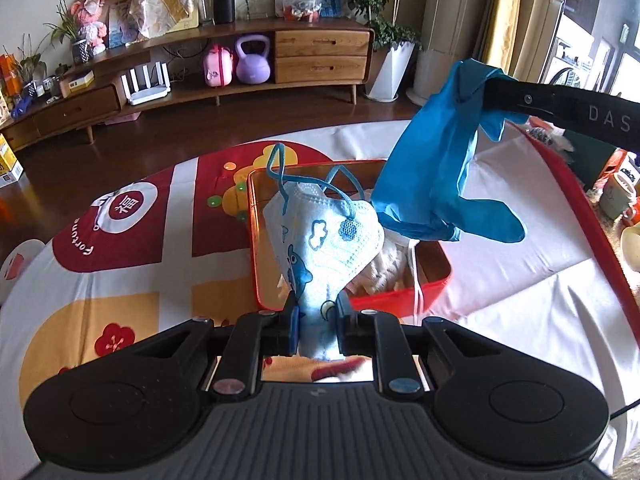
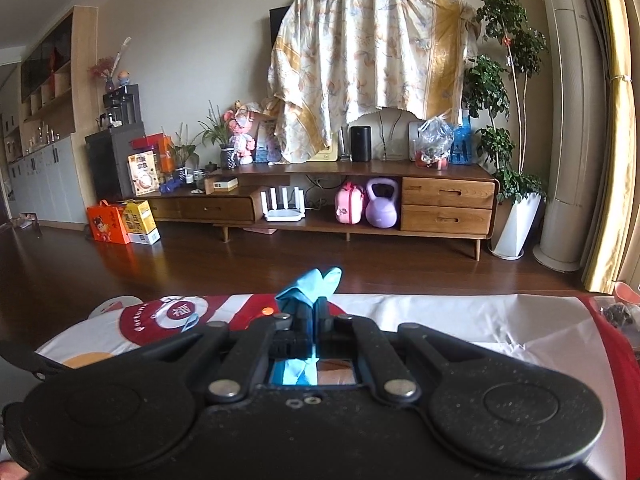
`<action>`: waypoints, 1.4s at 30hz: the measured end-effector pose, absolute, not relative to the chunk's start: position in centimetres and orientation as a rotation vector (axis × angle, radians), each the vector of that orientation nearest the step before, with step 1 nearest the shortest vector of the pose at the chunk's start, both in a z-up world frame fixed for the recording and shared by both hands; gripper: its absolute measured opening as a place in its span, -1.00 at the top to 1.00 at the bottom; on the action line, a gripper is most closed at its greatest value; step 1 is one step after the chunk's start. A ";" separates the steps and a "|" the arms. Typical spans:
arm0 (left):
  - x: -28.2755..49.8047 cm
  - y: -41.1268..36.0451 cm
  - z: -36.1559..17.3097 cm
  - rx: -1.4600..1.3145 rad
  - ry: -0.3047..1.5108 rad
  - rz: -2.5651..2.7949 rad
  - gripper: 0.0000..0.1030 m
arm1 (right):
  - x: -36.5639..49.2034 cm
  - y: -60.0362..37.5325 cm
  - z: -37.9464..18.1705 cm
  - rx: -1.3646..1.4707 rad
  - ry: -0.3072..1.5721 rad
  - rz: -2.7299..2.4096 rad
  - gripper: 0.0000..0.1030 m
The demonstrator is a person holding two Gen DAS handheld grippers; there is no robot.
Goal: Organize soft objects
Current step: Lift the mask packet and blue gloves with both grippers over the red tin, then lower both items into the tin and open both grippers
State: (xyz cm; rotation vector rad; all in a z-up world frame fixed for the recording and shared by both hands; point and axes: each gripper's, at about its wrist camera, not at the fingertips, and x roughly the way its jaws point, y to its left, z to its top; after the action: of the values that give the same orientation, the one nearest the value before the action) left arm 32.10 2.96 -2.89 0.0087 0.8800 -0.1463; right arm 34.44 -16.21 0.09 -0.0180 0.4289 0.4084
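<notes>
The left gripper [image 1: 316, 316] pinches one child's face mask [image 1: 324, 240] above a red tin [image 1: 432, 284] on the tabletop [image 1: 132, 280], which wears a red, yellow and white printed cloth, while the right gripper [image 2: 311, 312] has its fingers closed on one blue glove [image 1: 436, 180]. Only the left wrist view shows the tin and the glove's hanging length; the right wrist view shows just its bunched tip. Beyond the wood floor, a low cabinet [image 2: 446, 204] with three drawers holds one purple kettlebell [image 2: 383, 204].

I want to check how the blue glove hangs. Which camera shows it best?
The left wrist view: the blue glove hangs full length from the right gripper, above the red box. The right wrist view shows only a bunched bit of glove pinched between its fingers.
</notes>
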 end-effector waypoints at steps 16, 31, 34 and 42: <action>40.1 1.6 -6.6 0.039 0.929 -0.114 0.67 | 39.7 -15.8 -5.5 0.002 0.529 0.402 0.99; 42.0 0.9 -9.2 0.040 0.957 -0.122 0.67 | 39.8 -14.0 -10.4 -0.089 0.719 0.490 0.96; 42.2 0.9 -9.6 0.041 0.962 -0.124 0.67 | 39.7 -13.7 -10.8 -0.111 0.731 0.492 0.89; 42.5 1.0 -9.9 0.034 0.967 -0.120 0.67 | 39.7 -14.3 -10.4 -0.099 0.743 0.494 0.69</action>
State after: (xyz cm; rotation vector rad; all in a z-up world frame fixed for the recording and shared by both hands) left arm 42.49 0.97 -9.91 0.0338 0.9669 -0.1204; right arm 39.70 -14.28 -10.35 -0.0990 0.7426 0.4944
